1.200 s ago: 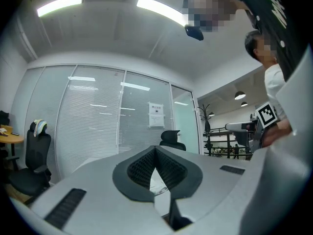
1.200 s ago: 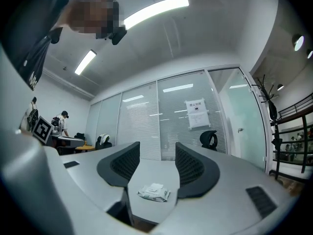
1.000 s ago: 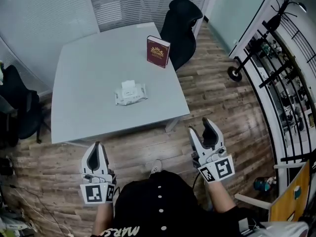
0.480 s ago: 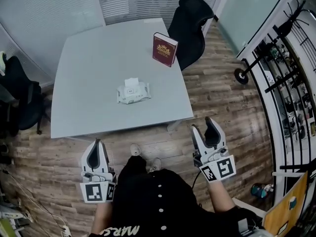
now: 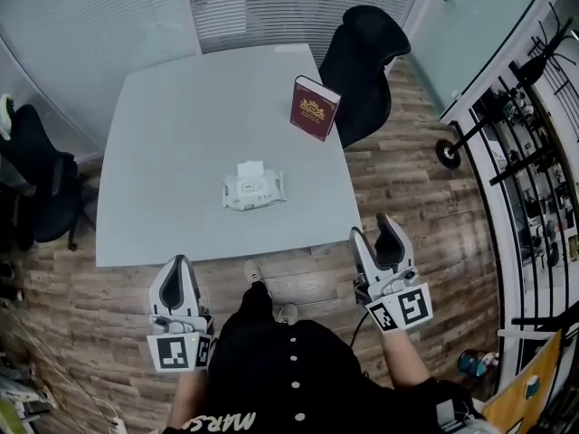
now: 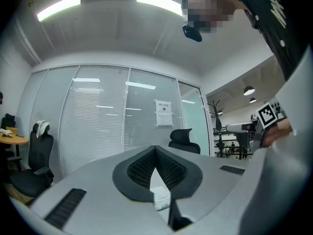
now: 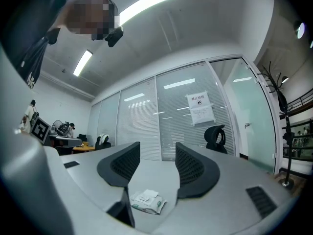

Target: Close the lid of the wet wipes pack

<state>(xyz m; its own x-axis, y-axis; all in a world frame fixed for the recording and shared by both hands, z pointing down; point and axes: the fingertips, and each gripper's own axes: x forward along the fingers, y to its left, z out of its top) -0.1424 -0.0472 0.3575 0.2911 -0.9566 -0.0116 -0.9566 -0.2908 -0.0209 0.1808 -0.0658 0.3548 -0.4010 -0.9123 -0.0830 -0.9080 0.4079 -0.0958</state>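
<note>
Right gripper jaws wide, empty; left gripper jaws together, empty. Both sit short of the table edge. Wet wipes pack lies mid-table, ahead and between them, long axis crosswise, lid up on far side. Left looks marginally nearer. Count: one pack, one book, two grippers.

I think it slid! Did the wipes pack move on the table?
No. The wet wipes pack lies where it did, below-left of the red book; only the view shifted.
</note>
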